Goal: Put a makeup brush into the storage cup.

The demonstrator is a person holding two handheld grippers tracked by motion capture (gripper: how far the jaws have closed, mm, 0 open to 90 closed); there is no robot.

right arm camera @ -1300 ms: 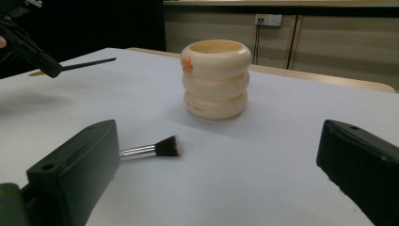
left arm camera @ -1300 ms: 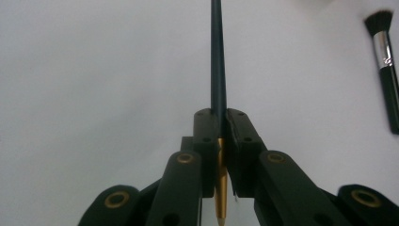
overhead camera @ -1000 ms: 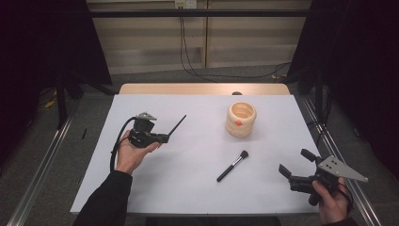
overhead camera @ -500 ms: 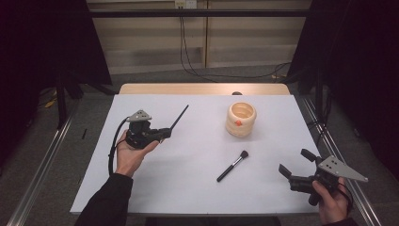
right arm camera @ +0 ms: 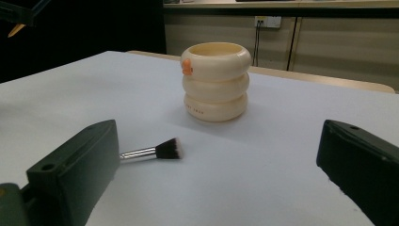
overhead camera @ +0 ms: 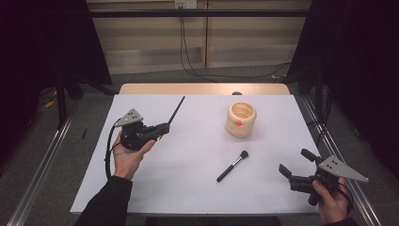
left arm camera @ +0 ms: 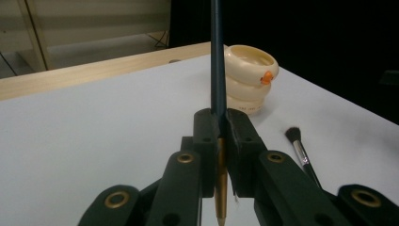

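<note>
My left gripper [overhead camera: 163, 126] [left arm camera: 220, 120] hovers over the left half of the white table [overhead camera: 197, 197], shut on a thin dark pencil-like stick [overhead camera: 175, 111] [left arm camera: 217, 56]. The stick points away toward the far side, and its golden end pokes out behind the jaws. A cream ringed cup [overhead camera: 241, 118] [left arm camera: 249, 75] [right arm camera: 216, 80] with an orange mark stands upright right of centre. A black makeup brush [overhead camera: 232, 165] [left arm camera: 301, 150] [right arm camera: 160, 150] lies flat in front of it. My right gripper [overhead camera: 294, 161] [right arm camera: 219, 141] is open near the front right corner, facing the cup.
A wooden strip [overhead camera: 202, 89] runs along the table's far edge. Metal rails [overhead camera: 42, 165] flank the table on the floor. Cables [overhead camera: 188, 52] hang down the back wall. Dark curtains stand on both sides.
My left gripper has turned slightly, swinging the stick's far tip farther away and more upright. The right gripper, cup and brush have not moved.
</note>
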